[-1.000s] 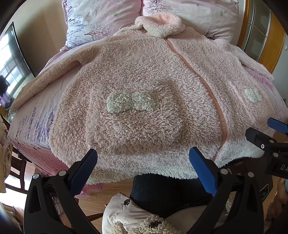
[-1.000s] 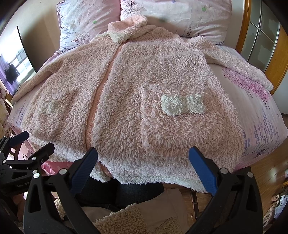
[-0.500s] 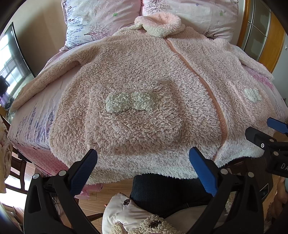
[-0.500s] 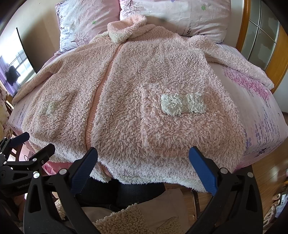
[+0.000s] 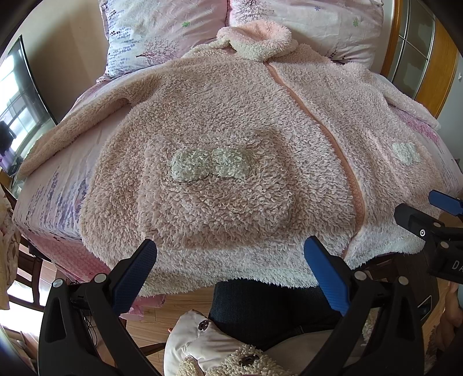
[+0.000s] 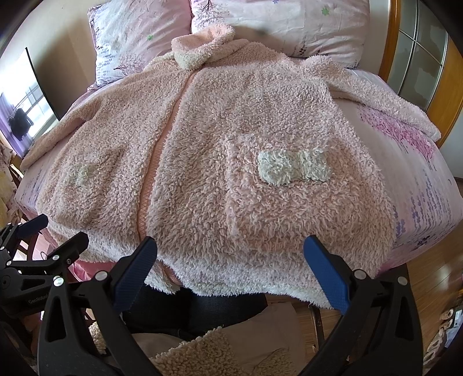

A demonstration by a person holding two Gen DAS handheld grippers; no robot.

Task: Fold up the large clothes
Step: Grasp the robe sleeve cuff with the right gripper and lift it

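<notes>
Robe (image 5: 231, 121) flat on bed (image 5: 58, 185), collar twd pillows (image 5: 162, 31), hem nr grippers.

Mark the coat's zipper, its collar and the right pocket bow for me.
zipper (image 6: 157, 150), right wrist view, middle of the strip.
collar (image 5: 260, 43), left wrist view, folded cream edge.
right pocket bow (image 6: 293, 167), right wrist view, bow's centre.

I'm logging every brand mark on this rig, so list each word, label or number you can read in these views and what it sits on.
"GenRobo", cut off by the claw in front: white lettering on the black body of the left claw, seen in the right wrist view.
"DA", cut off at the frame edge: white letters on the black body of the right claw, seen in the left wrist view.
Nothing readable on the pink fleece coat, the pillows or the bed sheet.
</notes>
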